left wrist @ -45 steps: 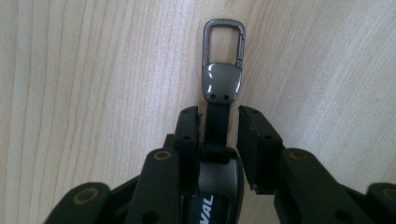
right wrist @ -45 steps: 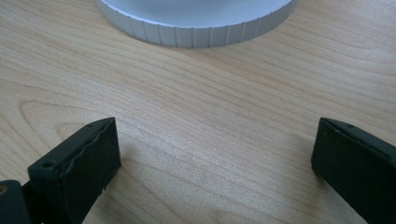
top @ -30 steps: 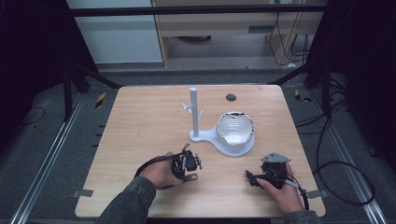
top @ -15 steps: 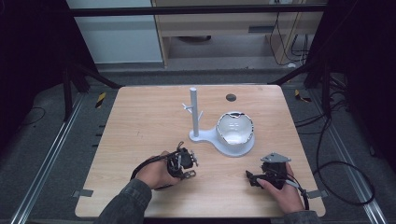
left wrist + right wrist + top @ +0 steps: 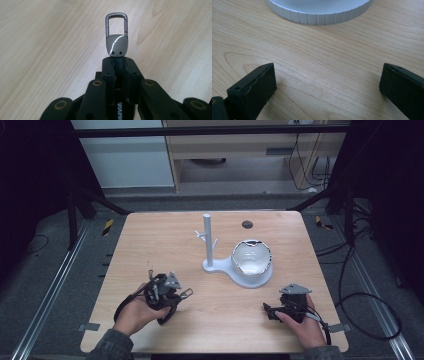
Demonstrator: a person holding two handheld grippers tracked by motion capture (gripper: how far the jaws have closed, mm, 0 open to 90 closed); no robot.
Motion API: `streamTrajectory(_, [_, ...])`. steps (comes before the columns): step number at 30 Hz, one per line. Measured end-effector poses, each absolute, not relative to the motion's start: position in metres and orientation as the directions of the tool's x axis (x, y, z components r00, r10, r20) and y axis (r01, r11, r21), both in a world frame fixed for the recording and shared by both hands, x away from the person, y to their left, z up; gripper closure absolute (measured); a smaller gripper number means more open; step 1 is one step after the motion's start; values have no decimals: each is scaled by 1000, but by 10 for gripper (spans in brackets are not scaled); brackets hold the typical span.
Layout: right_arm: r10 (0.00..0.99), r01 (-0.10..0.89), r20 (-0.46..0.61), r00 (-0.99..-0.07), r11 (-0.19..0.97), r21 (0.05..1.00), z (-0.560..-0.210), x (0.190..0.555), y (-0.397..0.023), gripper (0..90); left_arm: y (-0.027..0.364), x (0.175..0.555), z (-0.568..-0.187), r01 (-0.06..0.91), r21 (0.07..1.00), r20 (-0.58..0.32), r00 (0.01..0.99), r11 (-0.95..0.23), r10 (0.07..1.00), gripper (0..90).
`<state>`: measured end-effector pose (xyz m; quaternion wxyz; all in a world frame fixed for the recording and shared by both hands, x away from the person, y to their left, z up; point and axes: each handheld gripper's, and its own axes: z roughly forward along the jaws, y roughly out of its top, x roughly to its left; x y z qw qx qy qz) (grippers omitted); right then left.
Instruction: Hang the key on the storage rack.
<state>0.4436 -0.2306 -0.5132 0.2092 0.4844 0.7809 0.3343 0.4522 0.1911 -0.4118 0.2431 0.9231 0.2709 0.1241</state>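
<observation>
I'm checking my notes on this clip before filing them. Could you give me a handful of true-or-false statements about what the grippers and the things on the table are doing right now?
1. The left gripper is shut on a metal keychain clip. True.
2. The right gripper is clamped on the white stand's base. False: its jaws stand wide apart over bare wooden table, with nothing between them.
3. The white stand has an upright post with small pegs. True.
4. The clip already hangs on one of the pegs. False: it juts out from the left gripper's jaws, apart from the stand.
5. The stand's round dish lies to the post's left in the high view. False: it lies to the right.
</observation>
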Motion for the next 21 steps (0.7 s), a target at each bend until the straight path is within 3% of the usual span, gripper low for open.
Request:
streamTrajectory(5, [895,615,-5,-445,310,725,-513,443,-231,12,218,435,-402,447,633,116,752,-632,649,806])
streamTrajectory(12, [895,615,-6,-445,310,725,-513,443,-231,10,236,428,-395,431,721,130,686,-543,716,806])
streamTrajectory(21, [896,617,-4,-444,308,724,-513,444,-230,5,234,440,-386,430,769,122,627,-472,769,807])
